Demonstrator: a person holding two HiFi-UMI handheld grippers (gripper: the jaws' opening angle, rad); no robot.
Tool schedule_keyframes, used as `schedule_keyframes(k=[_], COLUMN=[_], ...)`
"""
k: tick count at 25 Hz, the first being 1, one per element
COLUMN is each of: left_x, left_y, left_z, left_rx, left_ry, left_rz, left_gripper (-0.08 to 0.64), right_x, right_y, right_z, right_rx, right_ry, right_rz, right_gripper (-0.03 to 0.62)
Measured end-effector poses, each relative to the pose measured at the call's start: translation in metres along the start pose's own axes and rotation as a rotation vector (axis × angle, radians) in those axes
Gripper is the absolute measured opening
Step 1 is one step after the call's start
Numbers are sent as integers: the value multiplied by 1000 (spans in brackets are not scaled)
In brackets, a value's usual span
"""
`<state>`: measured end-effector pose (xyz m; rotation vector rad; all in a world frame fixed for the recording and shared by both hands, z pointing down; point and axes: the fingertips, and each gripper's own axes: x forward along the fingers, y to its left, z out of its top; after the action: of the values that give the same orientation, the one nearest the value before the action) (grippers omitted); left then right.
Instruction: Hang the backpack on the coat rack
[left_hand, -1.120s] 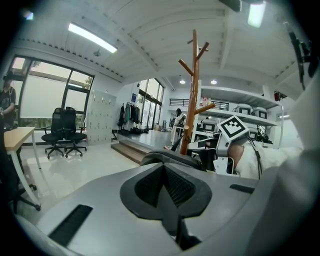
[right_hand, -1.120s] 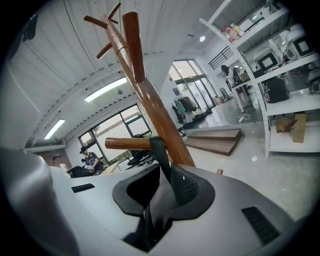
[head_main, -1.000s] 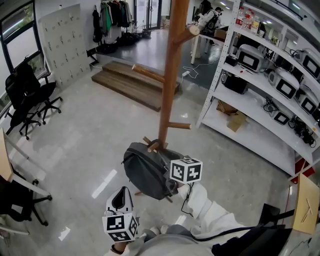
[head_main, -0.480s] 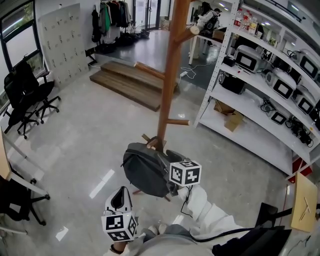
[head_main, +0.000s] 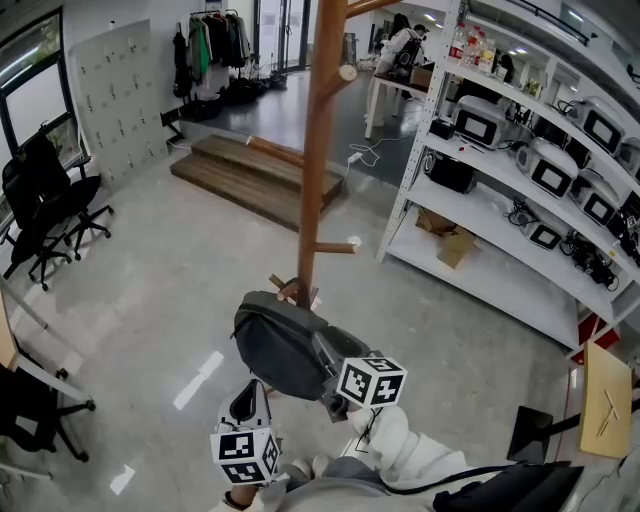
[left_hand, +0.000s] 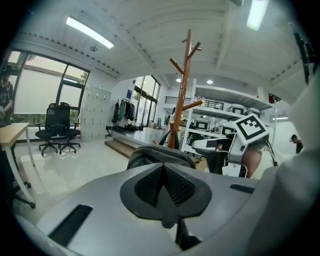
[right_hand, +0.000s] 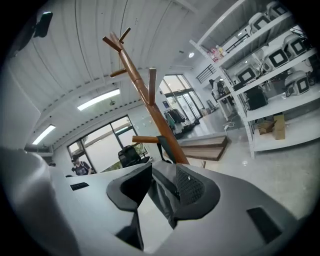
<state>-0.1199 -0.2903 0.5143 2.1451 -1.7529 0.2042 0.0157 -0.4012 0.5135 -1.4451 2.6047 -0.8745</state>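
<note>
Backpack (head_main: 285, 350) hangs off a low peg (head_main: 283, 287) of the coat rack (head_main: 318, 150), left tool (left_hand: 162, 167) pinched together on nothing, right tool (right_hand: 164, 172) jaws have just been opening with bag fabric between them, so a crooked pull-back could snag it off.

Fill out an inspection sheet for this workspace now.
Surface: glossy pale floor.
Job's things: grey backpack hangs by its strap from a low peg of the wooden coat rack.
Clutter: cardboard box on the bottom shelf.
Grippers: left claw shut, empty; right claw open, jaws just opened, backpack fabric between them.
Cables: white cable on the floor beyond the rack.
Surroundings: shelving with appliances, office chairs, wooden platform.
</note>
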Motion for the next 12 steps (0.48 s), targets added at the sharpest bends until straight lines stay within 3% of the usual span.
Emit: schedule_keyframes(k=[2, 3, 5, 12], left_x=[2, 3, 4, 12], left_y=[-10, -15, -25, -51], left_z=[-1, -2, -4, 12], left_rx=[8, 13, 23, 53], left_ry=[2, 5, 9, -35], left_rz=[-13, -19, -28, -41], left_gripper=[2, 2, 2, 2], right_x=[-7, -11, -18, -42], right_y=[2, 1, 0, 7], right_z=[-13, -20, -29, -35], right_rx=[6, 6, 10, -60], right_ry=[36, 50, 74, 73], right_rz=[10, 9, 10, 48], right_gripper=[134, 65, 30, 14])
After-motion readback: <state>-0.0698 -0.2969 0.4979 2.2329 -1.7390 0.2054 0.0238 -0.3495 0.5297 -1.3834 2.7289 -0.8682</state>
